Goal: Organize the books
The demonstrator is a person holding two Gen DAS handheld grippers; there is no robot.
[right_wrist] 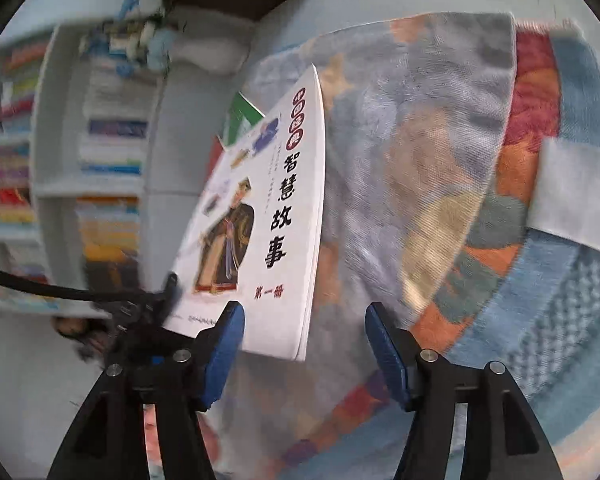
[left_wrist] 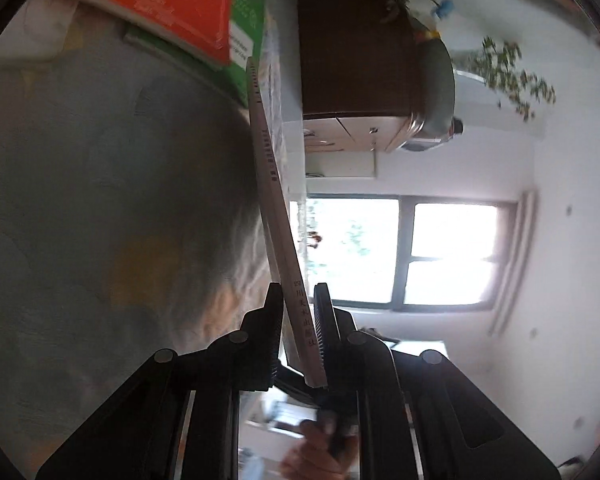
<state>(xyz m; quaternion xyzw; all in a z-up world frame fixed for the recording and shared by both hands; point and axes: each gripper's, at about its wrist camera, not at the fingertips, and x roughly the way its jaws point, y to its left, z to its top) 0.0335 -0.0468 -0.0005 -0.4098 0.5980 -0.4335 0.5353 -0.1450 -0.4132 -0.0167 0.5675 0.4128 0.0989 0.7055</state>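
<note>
A thin white book (left_wrist: 274, 184) with a pale spine stands on edge, and my left gripper (left_wrist: 298, 292) is shut on its lower end. In the right wrist view the same white book (right_wrist: 268, 216) shows its cover with black characters and a robed figure. The black left gripper (right_wrist: 140, 312) grips its lower left corner. My right gripper (right_wrist: 304, 312), with blue pads (right_wrist: 224, 340), is open. The book's lower right corner hangs in front of the gap, and neither pad presses on it. An orange book (left_wrist: 160, 0) lies on a green book (left_wrist: 248, 20) beyond.
A multicoloured rug (right_wrist: 420, 160) covers the floor, with a white cloth patch (right_wrist: 572, 192) at its right. A white bookshelf (right_wrist: 52, 140) full of books stands at left. A dark wooden cabinet (left_wrist: 352, 48), plants and a window (left_wrist: 400, 252) fill the left wrist view. A hand (left_wrist: 320, 448) shows below.
</note>
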